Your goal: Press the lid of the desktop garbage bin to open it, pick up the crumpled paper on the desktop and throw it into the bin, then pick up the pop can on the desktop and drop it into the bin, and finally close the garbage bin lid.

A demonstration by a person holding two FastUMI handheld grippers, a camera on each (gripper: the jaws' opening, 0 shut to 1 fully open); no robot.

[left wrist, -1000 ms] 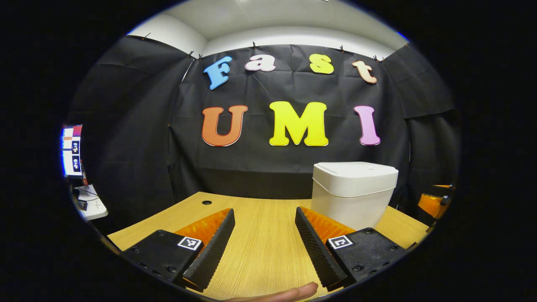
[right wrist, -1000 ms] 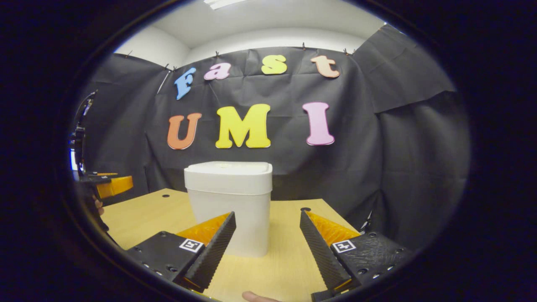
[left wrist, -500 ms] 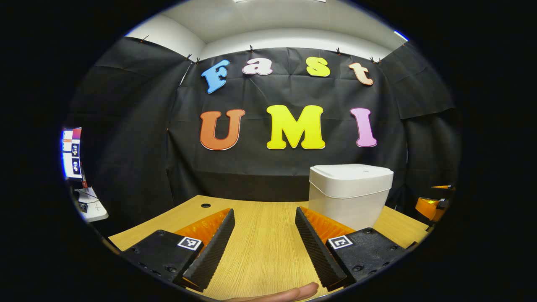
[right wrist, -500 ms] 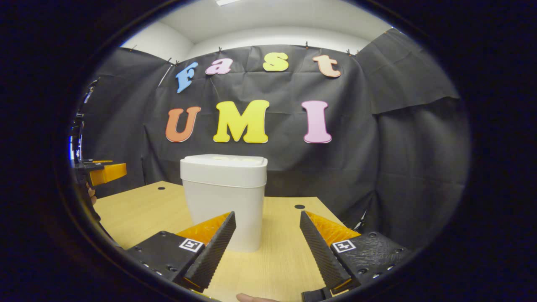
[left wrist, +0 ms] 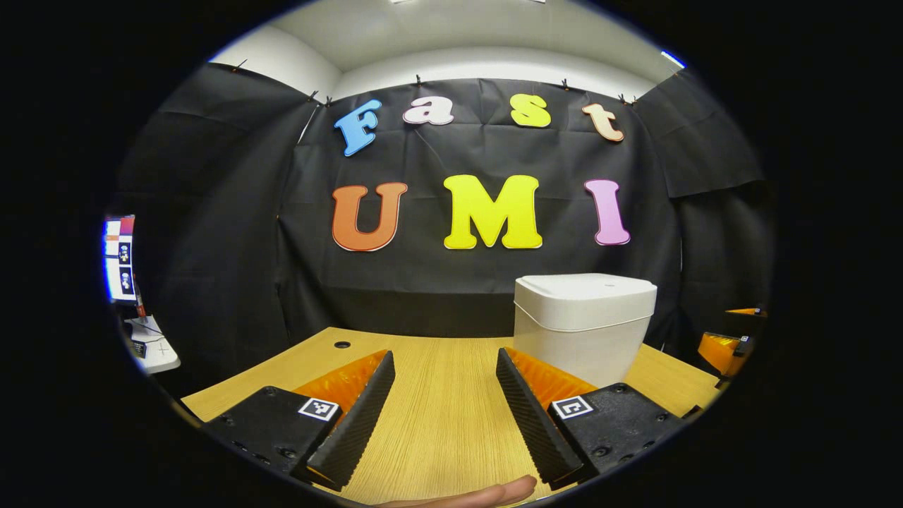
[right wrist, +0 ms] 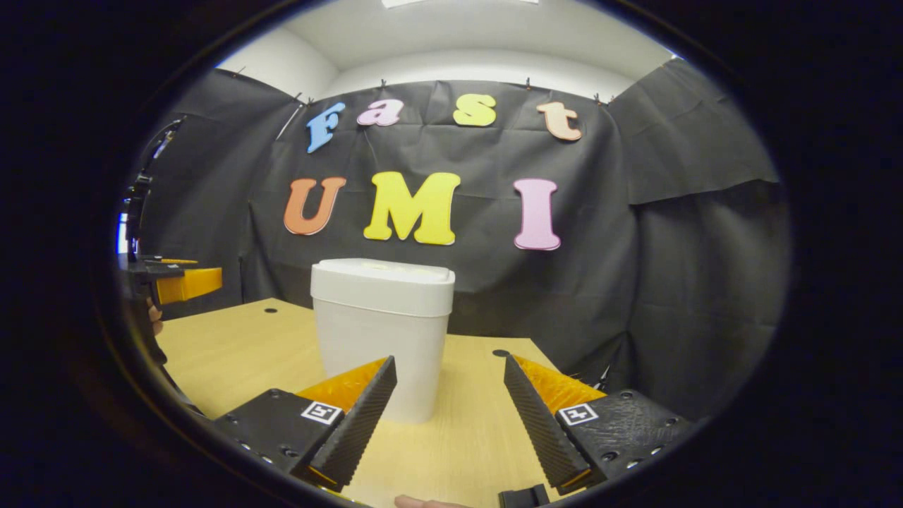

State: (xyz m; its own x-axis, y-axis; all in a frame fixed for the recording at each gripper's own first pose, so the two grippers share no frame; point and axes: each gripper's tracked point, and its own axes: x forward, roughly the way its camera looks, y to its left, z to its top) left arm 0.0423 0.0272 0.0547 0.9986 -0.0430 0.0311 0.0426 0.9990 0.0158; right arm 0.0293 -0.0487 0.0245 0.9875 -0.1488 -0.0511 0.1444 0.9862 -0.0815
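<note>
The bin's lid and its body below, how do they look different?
The lid is a shallow cap, wider than the body, overhanging it all round. The lid lies flat and shut, while the body stands tall and narrows toward the table. Both are plain white with rounded corners.

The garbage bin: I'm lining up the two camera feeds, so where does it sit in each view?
Left gripper view: the garbage bin stands right of centre, lid shut, behind the left gripper's right finger.
Right gripper view: the bin stands just left of centre, behind the right gripper's left finger.
Shared landmark: the wooden desktop under it.
</note>
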